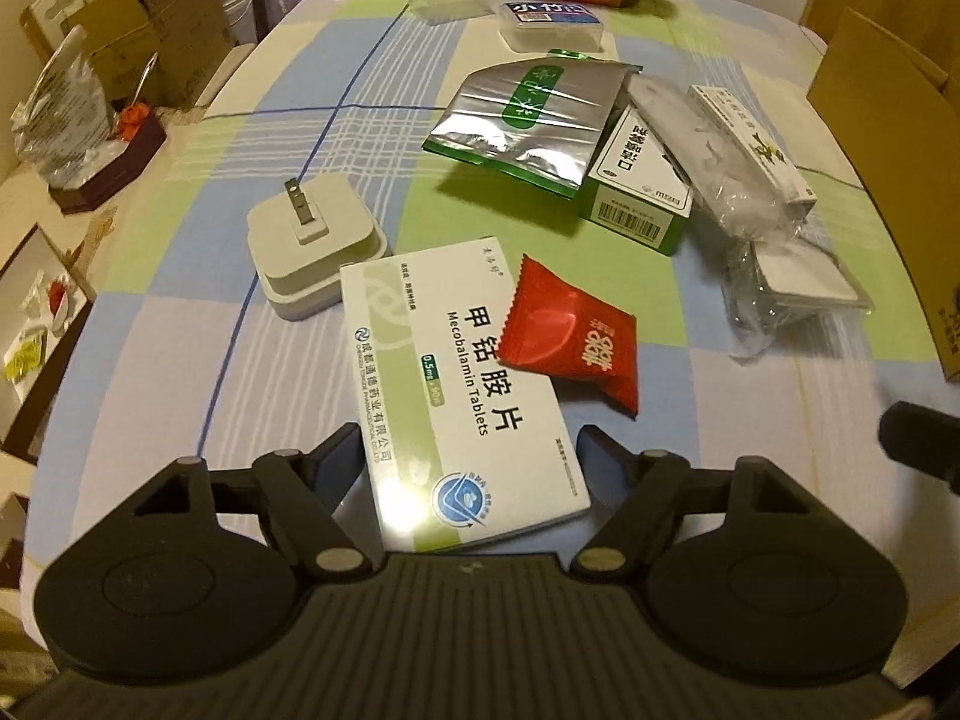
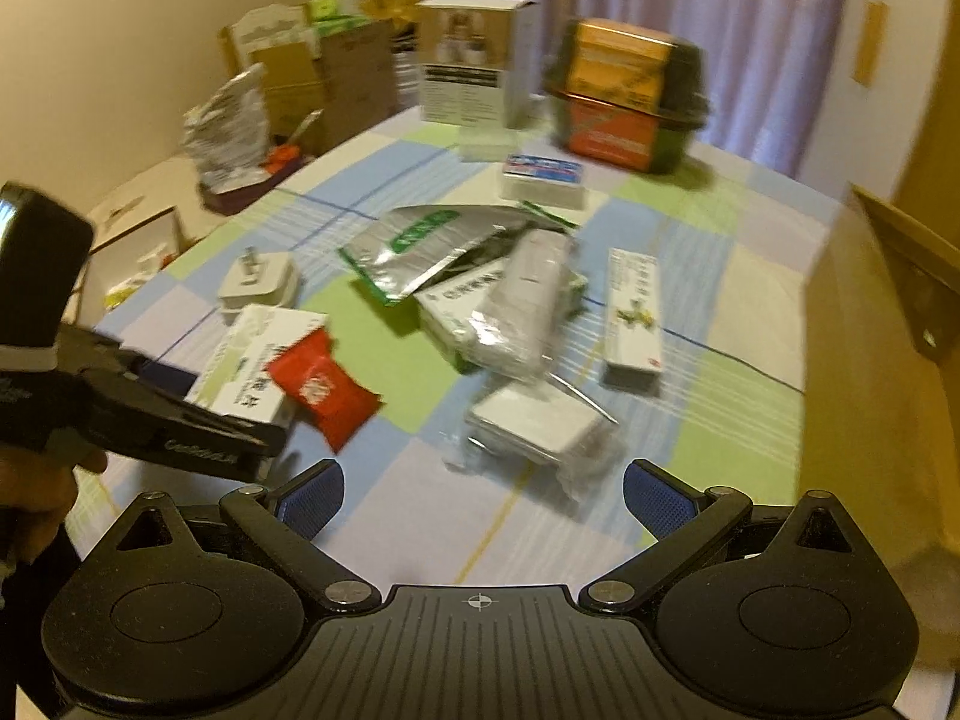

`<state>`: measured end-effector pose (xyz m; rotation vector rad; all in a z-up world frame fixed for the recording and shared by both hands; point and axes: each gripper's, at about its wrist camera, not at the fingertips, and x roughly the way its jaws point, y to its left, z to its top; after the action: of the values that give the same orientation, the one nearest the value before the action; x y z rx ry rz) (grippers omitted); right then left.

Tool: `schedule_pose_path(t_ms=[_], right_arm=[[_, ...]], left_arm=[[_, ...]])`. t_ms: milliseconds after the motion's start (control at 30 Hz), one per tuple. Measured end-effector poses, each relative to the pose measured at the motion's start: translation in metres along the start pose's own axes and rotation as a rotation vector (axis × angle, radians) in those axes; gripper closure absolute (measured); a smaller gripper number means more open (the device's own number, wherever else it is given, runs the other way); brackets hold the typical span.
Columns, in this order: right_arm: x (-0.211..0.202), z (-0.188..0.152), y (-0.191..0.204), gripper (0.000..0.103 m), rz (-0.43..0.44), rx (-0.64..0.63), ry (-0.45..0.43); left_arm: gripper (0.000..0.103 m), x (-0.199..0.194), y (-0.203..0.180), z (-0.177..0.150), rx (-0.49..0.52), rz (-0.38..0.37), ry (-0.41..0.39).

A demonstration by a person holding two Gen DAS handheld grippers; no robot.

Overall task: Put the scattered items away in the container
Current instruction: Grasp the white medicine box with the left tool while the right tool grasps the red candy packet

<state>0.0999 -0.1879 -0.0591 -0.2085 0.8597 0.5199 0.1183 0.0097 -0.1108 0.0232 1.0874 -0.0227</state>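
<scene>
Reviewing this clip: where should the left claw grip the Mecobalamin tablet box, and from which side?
Probably across its two long edges at the near end, coming from the near short side. The Mecobalamin box lies flat, its near end already between the open left claw fingers. Farther along, the red sachet overlaps its right edge and the white plug adapter sits close to its far left corner.

Right gripper jaws spread above wrapped white box.
</scene>
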Motion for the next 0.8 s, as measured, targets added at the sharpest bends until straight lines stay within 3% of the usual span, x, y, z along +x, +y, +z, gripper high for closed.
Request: schedule_pose_path(t_ms=[400, 467, 800], right_arm=[[0.042, 0.022, 0.038, 0.000, 0.141, -0.322, 0.007], [0.052, 0.025, 0.045, 0.020, 0.164, -0.391, 0.028], [0.102, 0.031, 0.073, 0.021, 0.270, -0.625, 0.104]], left_arm=[[0.034, -0.006, 0.029, 0.012, 0.158, -0.043, 0.026], [0.034, -0.005, 0.034, 0.013, 0.174, -0.050, 0.024], [0.032, -0.002, 0.045, 0.017, 0.232, -0.082, 0.015]])
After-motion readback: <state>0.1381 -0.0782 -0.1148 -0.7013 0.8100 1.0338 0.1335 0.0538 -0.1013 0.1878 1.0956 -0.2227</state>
